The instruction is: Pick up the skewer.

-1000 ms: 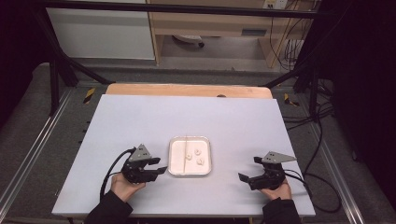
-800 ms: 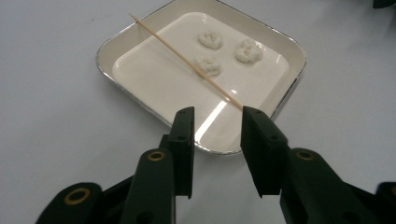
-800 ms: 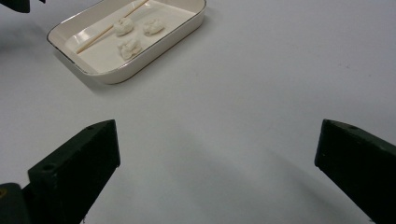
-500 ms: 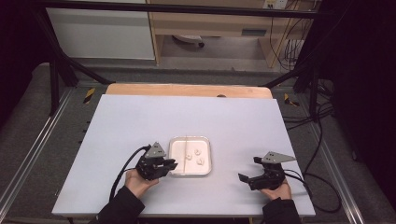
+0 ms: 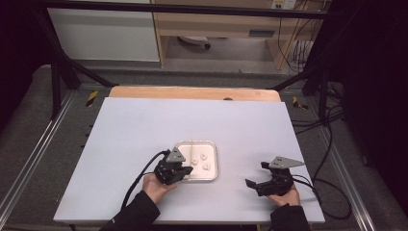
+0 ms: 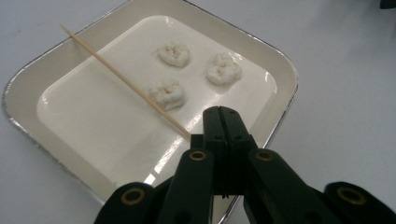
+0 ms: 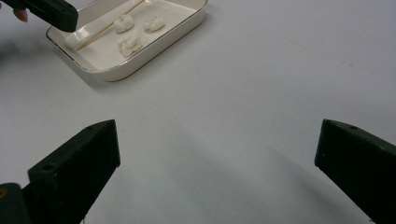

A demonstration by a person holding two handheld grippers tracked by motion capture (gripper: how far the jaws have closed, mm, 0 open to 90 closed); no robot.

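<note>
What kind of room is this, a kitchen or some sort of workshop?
Probably a lab or test bench: a bare white table in a dark metal frame, loose cables on the floor, and a small tray of food.

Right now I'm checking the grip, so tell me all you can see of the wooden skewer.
The skewer is a thin, pale wooden stick, straight and bare. It slants across the white tray, its far end reaching over the rim, passing close beside one of three white lumps. The left gripper, jaws just closed, pinches its near end.
</note>
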